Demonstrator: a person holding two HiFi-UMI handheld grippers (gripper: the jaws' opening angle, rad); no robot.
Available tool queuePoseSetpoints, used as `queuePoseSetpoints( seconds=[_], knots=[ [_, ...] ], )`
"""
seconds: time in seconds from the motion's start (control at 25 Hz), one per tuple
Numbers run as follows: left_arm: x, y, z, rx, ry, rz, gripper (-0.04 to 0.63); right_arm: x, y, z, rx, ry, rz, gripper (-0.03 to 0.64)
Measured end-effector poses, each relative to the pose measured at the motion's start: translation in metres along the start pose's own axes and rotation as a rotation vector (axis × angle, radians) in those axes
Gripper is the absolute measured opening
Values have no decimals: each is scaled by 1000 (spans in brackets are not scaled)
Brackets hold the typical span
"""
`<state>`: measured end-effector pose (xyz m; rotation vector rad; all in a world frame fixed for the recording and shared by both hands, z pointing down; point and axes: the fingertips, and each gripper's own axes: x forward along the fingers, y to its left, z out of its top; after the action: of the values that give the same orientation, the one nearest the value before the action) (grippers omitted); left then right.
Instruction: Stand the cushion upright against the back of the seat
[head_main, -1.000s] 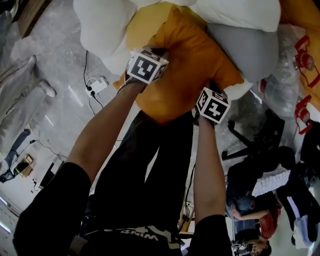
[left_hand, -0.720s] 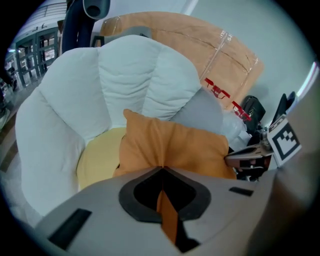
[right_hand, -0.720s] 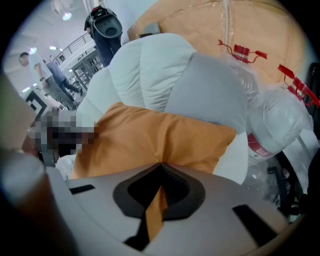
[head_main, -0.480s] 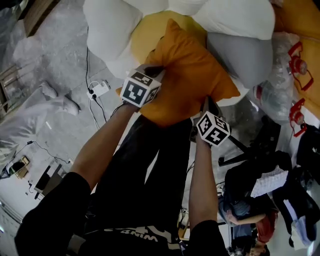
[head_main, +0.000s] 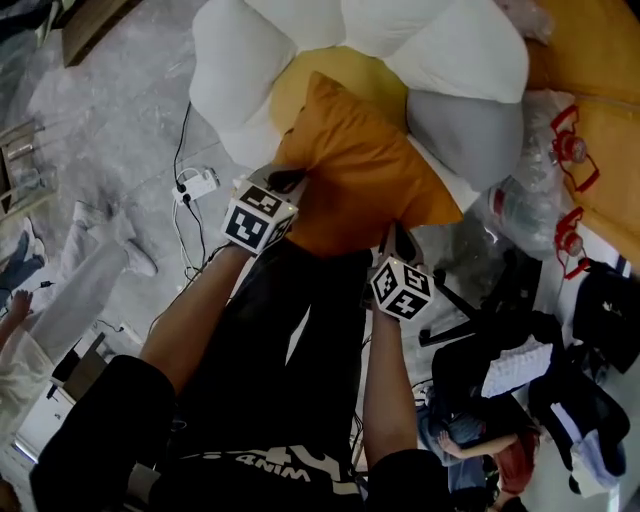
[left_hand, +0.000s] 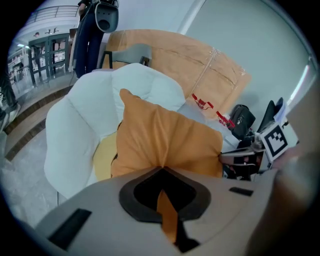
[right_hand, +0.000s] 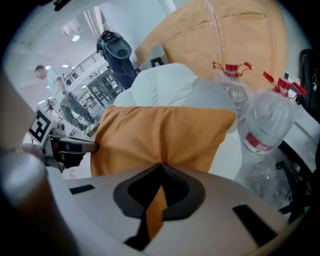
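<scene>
Orange fabric, smooth and softly puckered, runs in a thin fold between the shut jaws of the left gripper (left_hand: 161, 172); the right gripper (right_hand: 160, 167) pinches a like fold of the same orange cushion (head_main: 360, 190). Only the two gripper views show those pinched folds. The head view instead shows both marker cubes, the bare forearms and black clothing, with the grippers apart along the cushion's near edge, the left at one corner.

The left gripper view alone shows a creased brown-paper-wrapped panel (left_hand: 190, 65) behind the seat. The right gripper view alone shows two clear, crinkled plastic water bottles (right_hand: 265, 125) with red handles close beside the cushion's right edge, and the left gripper biting the cushion's far corner. A white power strip (head_main: 195, 183) on the pale speckled floor appears only from the head.

The cushion is plump and roughly square, without a clear long axis. It is held up in front of a puffy white padded seat (head_main: 240, 70), over a pale yellow cushion (head_main: 340, 80) and beside a rounded grey cushion (head_main: 465, 135). Its held edge is towards the person; its face rises away from the jaws, one pointed corner aimed at the seat's white padding. Whether it touches the seat I cannot tell.
</scene>
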<state>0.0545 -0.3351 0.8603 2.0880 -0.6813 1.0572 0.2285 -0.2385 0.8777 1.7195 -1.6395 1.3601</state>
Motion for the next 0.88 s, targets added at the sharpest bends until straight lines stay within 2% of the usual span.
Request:
queuePoseSetpoints(
  seconds=[0.16,0.32,0.64,0.88],
  knots=[
    [-27,6,15,-9,-52,28,11,-21,21,22,-55,-38,40,25],
    [-59,12,49,-15,-118,32,11,-36,45,66,-113,-102,85,25],
    [-107,24,145,7,-309,54,11,-58,75,190,-234,-279,108,25],
    [-111,40,223,53,-403,74,11,-55,81,282,-248,-399,112,25]
  ],
)
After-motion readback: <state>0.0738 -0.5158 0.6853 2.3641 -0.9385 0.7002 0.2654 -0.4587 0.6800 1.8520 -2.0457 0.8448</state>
